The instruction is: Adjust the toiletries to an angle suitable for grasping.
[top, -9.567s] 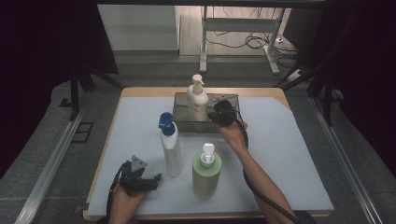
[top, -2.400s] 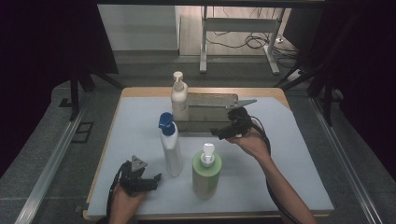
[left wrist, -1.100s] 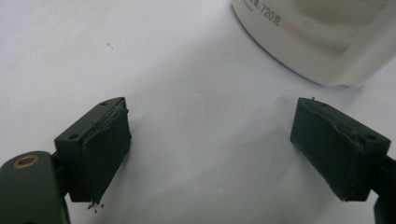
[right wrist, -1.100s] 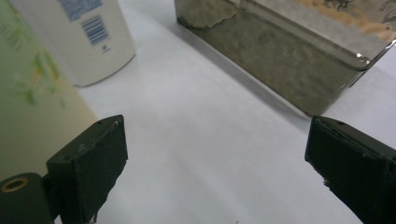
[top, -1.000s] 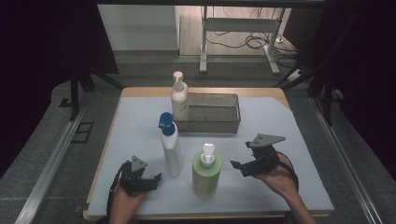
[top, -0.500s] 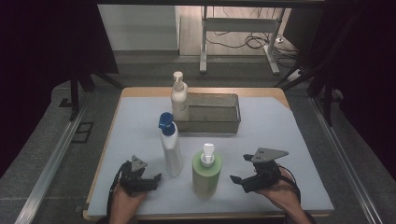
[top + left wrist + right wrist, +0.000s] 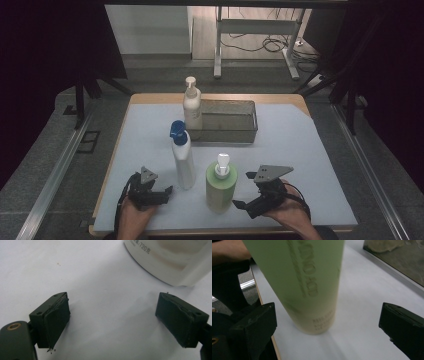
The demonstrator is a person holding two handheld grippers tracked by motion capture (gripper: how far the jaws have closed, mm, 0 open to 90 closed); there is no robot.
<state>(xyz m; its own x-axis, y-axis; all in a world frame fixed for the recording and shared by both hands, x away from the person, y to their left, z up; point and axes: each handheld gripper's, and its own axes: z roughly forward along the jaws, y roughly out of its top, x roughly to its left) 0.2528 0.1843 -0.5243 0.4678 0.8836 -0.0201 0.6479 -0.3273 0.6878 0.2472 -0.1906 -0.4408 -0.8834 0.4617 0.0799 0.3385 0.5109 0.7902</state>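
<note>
The green pump bottle [image 7: 220, 186] stands upright near the front edge of the worktop [image 7: 310, 150], just left of the right claw [image 7: 243, 205], which lies low and points at the bottle's base. Its jaws are spread wide and hold nothing; I judge it is lined up for a grip low on the body, where the bottle is least likely to tip. The left claw [image 7: 167, 191] rests at the front left, jaws likewise apart and empty, beside the white bottle with the blue cap [image 7: 182, 159]; it looks parked out of the way. Farther back, a cream pump bottle [image 7: 192, 105] stands at the left end of a grey tray [image 7: 227, 134].

The right gripper view shows the green bottle [image 7: 312, 282] close, off to the left between the jaws, not yet touched. The left gripper view shows the white bottle's foot [image 7: 170, 262] and its printed label, lost from above.
</note>
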